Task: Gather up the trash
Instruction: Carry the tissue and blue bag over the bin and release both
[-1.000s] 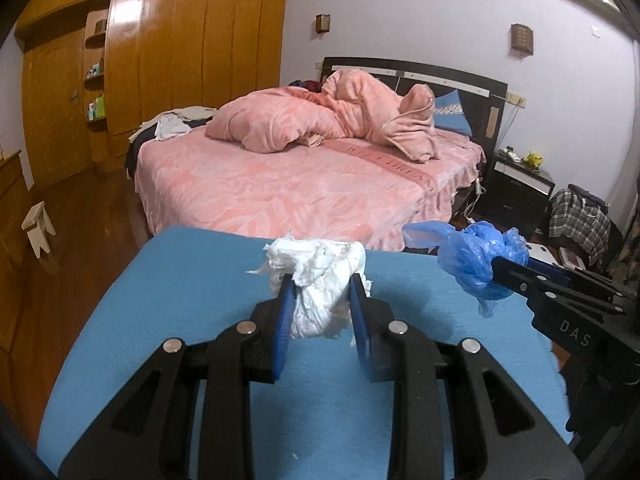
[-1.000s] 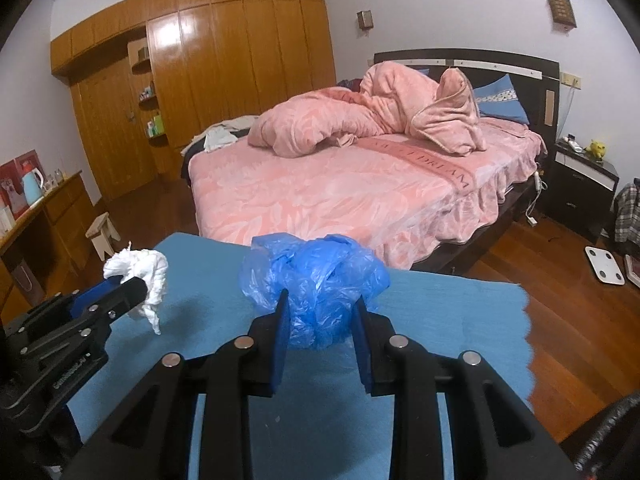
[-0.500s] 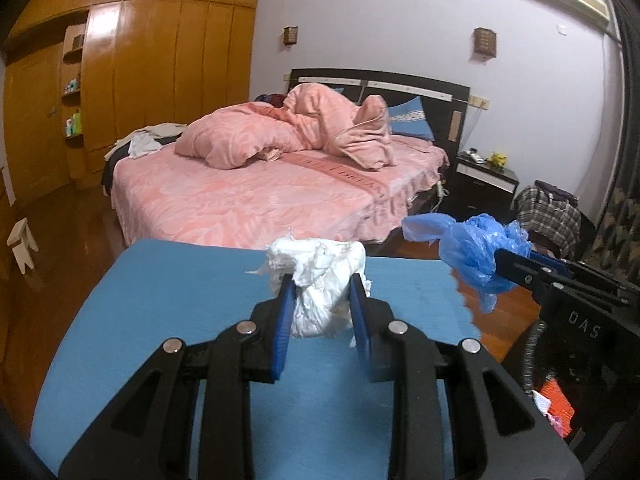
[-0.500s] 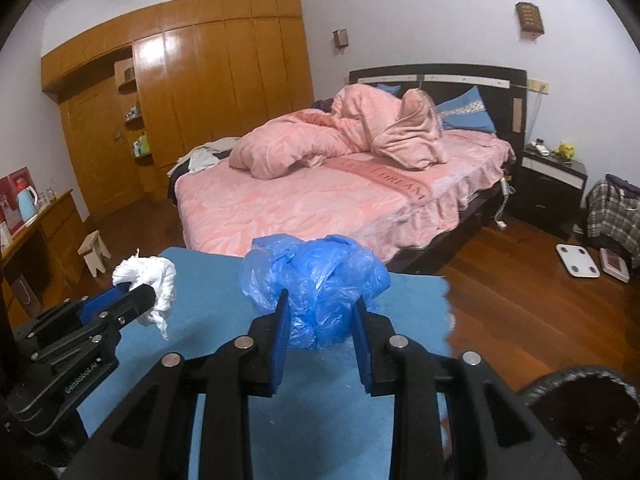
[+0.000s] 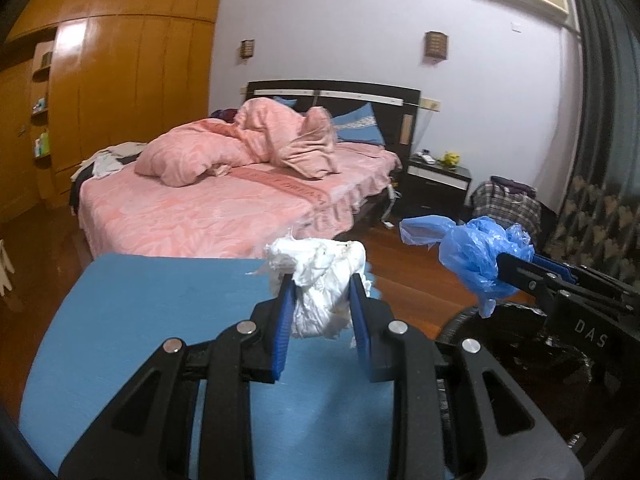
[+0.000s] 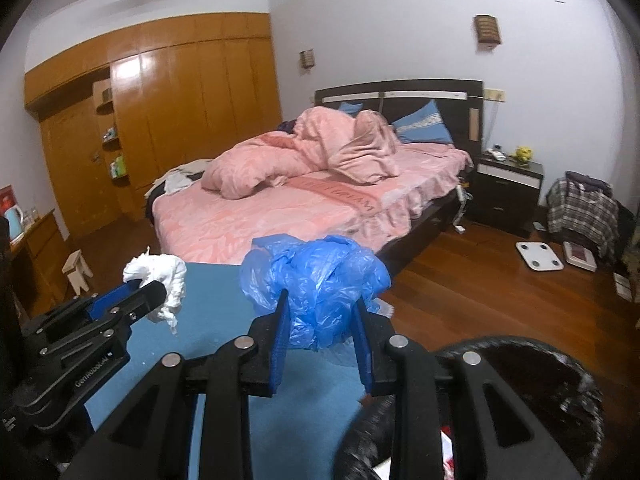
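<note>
My left gripper (image 5: 322,294) is shut on a crumpled white tissue wad (image 5: 320,276), held in the air above the right edge of the blue table (image 5: 160,312). The tissue wad also shows in the right wrist view (image 6: 158,278). My right gripper (image 6: 320,312) is shut on a crumpled blue plastic bag (image 6: 316,276), held beyond the table's right edge. In the left wrist view the blue bag (image 5: 476,256) hangs above a black trash bin (image 5: 520,332). The bin's rim (image 6: 532,346) shows low right in the right wrist view.
A bed with pink bedding (image 5: 224,204) stands beyond the table. A dark nightstand (image 6: 506,194) and a plaid bag (image 6: 580,208) are at the right. A white scale (image 6: 538,256) lies on the wood floor. A small stool (image 6: 78,274) stands at the left.
Both grippers have swung to the right with their loads. The table has slid left in view and the black bin has come into view under the right gripper.
</note>
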The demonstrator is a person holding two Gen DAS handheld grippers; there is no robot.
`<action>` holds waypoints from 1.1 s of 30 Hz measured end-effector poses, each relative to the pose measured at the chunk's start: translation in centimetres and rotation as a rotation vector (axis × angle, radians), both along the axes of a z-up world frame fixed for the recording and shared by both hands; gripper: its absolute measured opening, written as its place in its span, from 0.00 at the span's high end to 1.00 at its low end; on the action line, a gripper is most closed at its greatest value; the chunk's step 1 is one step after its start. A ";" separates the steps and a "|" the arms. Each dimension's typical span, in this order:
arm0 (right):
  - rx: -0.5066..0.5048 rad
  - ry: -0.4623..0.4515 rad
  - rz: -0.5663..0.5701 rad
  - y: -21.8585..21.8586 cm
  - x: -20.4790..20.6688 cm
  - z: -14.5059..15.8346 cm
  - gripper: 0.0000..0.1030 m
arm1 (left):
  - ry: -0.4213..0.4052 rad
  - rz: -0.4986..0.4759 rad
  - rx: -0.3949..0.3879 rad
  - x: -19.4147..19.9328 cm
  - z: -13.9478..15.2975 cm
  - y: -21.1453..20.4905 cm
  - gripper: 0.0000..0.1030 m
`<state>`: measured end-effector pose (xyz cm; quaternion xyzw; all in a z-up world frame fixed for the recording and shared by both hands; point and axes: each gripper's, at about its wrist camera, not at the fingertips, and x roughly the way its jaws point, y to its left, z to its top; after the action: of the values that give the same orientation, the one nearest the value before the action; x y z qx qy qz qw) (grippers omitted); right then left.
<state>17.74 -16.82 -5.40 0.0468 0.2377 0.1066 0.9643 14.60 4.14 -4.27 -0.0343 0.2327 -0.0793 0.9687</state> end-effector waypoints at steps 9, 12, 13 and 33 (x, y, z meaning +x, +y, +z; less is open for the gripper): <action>-0.020 -0.004 -0.109 -6.2 -3.9 0.1 0.72 | -0.010 -0.117 0.004 -1.7 0.3 -5.7 0.74; -0.023 -0.003 -0.151 -8.5 -5.1 -0.1 0.72 | -0.019 -0.159 0.006 -2.4 0.3 -7.8 0.74; -0.024 -0.003 -0.159 -8.9 -5.3 -0.1 0.72 | -0.021 -0.173 0.008 -2.5 0.3 -8.5 0.74; -0.007 0.053 -0.340 -18.0 -8.0 -3.3 0.72 | 0.020 -0.413 0.026 -1.7 -3.4 -19.4 0.74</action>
<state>9.72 -34.79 -8.72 0.0857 0.2520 -0.0599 0.9621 12.92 -15.25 -7.69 0.0258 0.2452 -0.2727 0.9300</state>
